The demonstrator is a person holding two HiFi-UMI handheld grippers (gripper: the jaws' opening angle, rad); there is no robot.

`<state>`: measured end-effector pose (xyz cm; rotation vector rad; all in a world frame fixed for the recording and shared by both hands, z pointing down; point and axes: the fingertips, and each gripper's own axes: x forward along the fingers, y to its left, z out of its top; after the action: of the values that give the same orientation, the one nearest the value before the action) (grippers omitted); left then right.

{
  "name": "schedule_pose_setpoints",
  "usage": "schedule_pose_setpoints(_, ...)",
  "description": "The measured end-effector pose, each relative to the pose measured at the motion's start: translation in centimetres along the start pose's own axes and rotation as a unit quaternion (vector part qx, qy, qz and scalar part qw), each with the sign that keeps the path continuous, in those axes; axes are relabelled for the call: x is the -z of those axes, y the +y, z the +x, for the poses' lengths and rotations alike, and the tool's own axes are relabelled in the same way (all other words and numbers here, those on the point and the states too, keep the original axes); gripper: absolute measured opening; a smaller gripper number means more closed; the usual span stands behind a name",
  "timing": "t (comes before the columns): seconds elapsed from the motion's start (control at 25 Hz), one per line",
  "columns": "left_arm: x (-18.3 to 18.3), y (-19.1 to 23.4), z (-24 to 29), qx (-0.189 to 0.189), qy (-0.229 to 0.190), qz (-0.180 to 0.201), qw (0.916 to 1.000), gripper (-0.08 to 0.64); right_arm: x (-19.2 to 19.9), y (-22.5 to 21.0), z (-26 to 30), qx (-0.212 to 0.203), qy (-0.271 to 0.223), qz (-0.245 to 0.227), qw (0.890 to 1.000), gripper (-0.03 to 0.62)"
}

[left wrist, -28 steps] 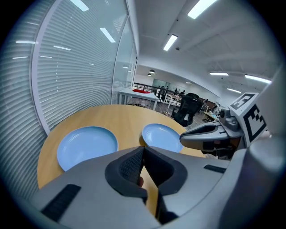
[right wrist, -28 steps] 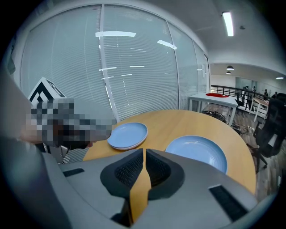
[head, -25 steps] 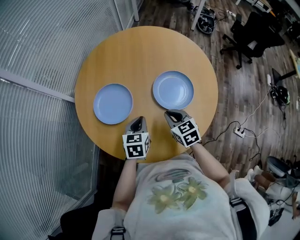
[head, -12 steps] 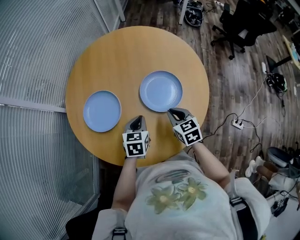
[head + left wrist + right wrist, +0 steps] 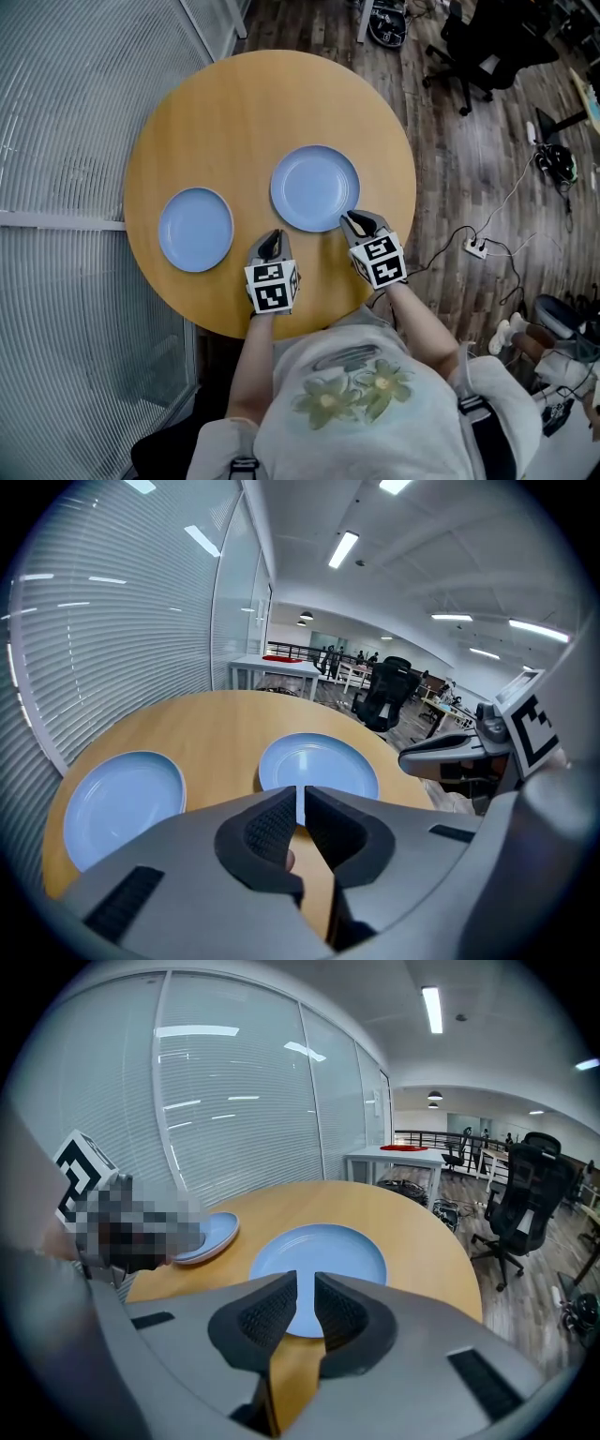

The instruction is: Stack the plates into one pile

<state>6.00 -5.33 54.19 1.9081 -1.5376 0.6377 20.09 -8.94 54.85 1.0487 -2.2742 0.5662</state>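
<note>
Two light blue plates lie apart on the round wooden table (image 5: 234,94). The larger plate (image 5: 315,187) (image 5: 319,766) (image 5: 319,1262) sits right of centre; the smaller plate (image 5: 195,229) (image 5: 122,799) (image 5: 208,1237) lies to its left. My right gripper (image 5: 352,217) (image 5: 306,1288) is shut and empty, its tip at the near right rim of the larger plate. My left gripper (image 5: 272,240) (image 5: 302,803) is shut with nothing in it, hovering over bare wood just in front of the larger plate, between the two plates.
A glass wall with white blinds (image 5: 56,141) runs along the table's left. Black office chairs (image 5: 487,37) and floor cables (image 5: 487,239) lie to the right on the wooden floor. The person's torso is close to the table's near edge.
The head view has shifted, so table and plates sit further left in frame. My right gripper has come up to the larger plate's near right rim. The left gripper has hardly moved.
</note>
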Motion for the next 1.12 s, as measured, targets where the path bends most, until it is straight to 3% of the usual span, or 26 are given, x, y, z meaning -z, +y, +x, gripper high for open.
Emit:
schedule_pose_setpoints(0.16, -0.5, 0.3, 1.9, -0.020, -0.003, -0.006, 0.9998, 0.033, 0.1, -1.9, 1.1, -0.001, 0.003, 0.007, 1.000, 0.049)
schedule_pose_setpoints(0.32, -0.8, 0.5, 3.6, -0.022, 0.005, -0.013, 0.9997, 0.127, 0.1, -3.5, 2.1, -0.001, 0.005, 0.017, 1.000, 0.049)
schedule_pose_setpoints(0.68, -0.6, 1.2, 6.8, -0.036, 0.019, -0.023, 0.9989, 0.144, 0.7, -7.0, 4.7, 0.011, 0.016, 0.032, 0.999, 0.138)
schedule_pose_setpoints(1.12, -0.2, 2.4, 11.4, -0.045, 0.052, -0.038, 0.9969, 0.173, 2.0, -10.5, 7.4, 0.022, 0.044, 0.054, 0.997, 0.161)
